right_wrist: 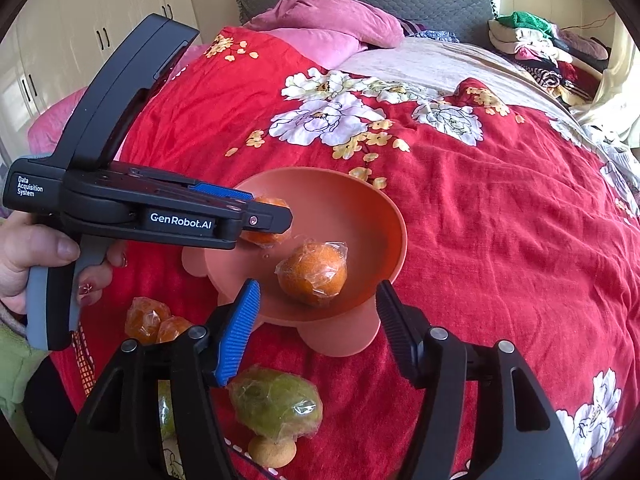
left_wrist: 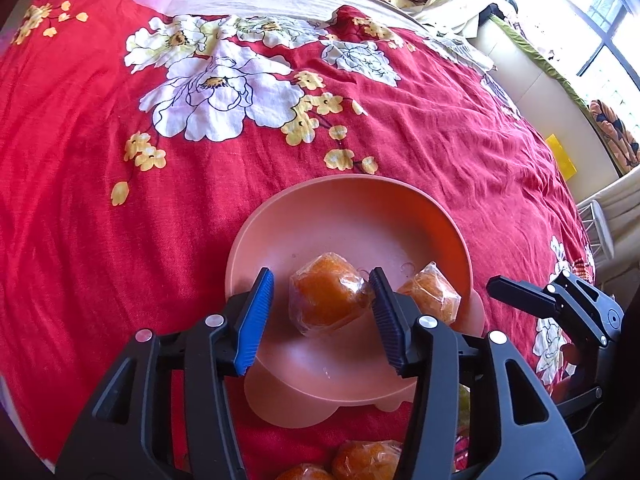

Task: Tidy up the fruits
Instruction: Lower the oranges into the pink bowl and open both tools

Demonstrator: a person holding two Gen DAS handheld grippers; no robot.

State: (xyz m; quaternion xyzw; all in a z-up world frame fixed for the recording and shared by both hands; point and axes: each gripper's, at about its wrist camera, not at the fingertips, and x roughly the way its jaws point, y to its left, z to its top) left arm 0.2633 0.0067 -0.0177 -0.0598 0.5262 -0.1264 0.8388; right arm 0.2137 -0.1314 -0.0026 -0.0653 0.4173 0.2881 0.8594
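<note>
A pink bowl sits on the red floral bedspread and holds two plastic-wrapped oranges. My left gripper hangs over the bowl, open, with one wrapped orange between its blue pads. The left pad stands clear of the fruit and the right pad just brushes the wrap. The second orange lies to its right. In the right wrist view my right gripper stands open at the bowl's near rim, its pads well apart from that second orange. The left gripper hides most of the other orange there.
Two more wrapped oranges lie on the bedspread near the bowl, and a wrapped green fruit lies under my right gripper beside a tan round knob. A hand grips the left gripper's handle. Pink pillows and piled clothes are at the far end.
</note>
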